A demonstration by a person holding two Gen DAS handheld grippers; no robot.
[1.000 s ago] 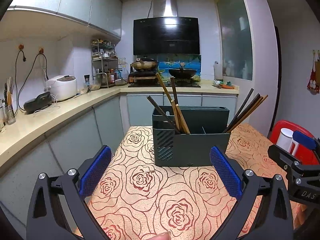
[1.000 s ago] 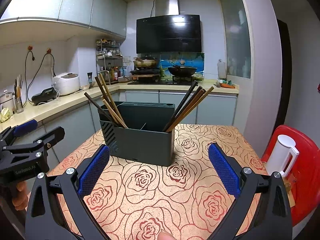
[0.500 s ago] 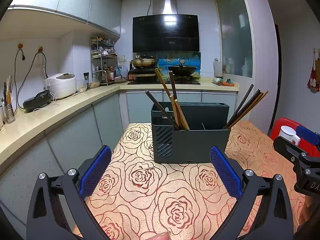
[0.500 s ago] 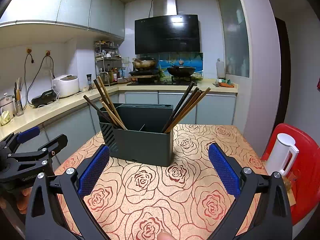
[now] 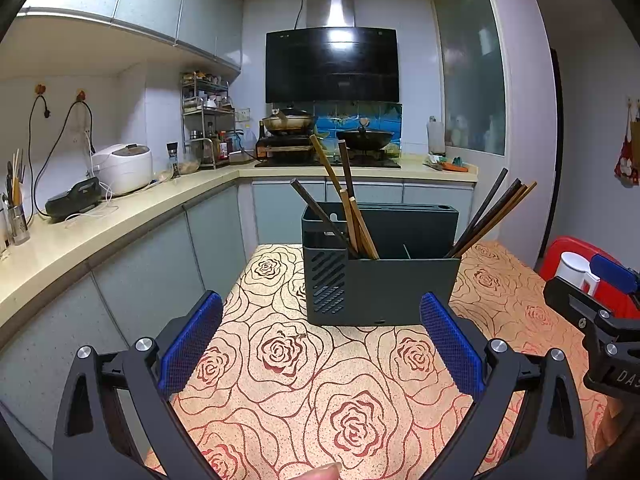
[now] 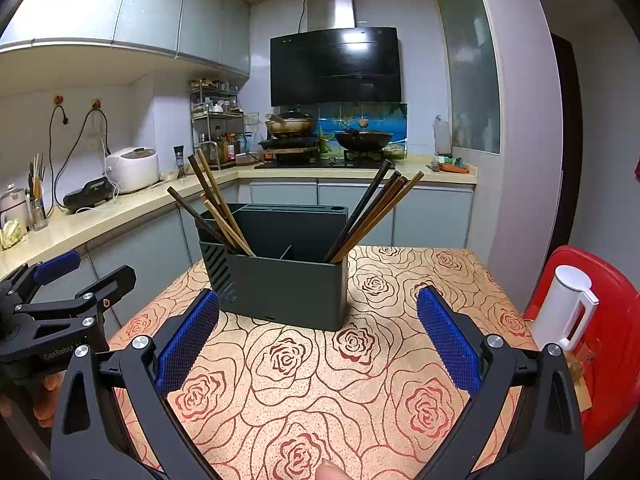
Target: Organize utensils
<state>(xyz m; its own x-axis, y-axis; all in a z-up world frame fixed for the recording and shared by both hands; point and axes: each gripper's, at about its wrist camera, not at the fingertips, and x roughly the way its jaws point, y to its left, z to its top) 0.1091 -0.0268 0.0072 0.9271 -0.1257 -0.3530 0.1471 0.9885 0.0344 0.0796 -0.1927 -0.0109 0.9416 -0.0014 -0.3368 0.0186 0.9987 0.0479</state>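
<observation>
The chopsticks (image 5: 352,216) in the dark caddy (image 5: 380,276) look light, stiff, slippery, so I'd pinch mid-shaft; both my left tongs (image 5: 320,344) and right tongs (image 6: 318,340) gape empty.

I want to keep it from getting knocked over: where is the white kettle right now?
The white kettle stands upright on the red stool, past the right edge of the table, in the right wrist view right of the right gripper.
</observation>
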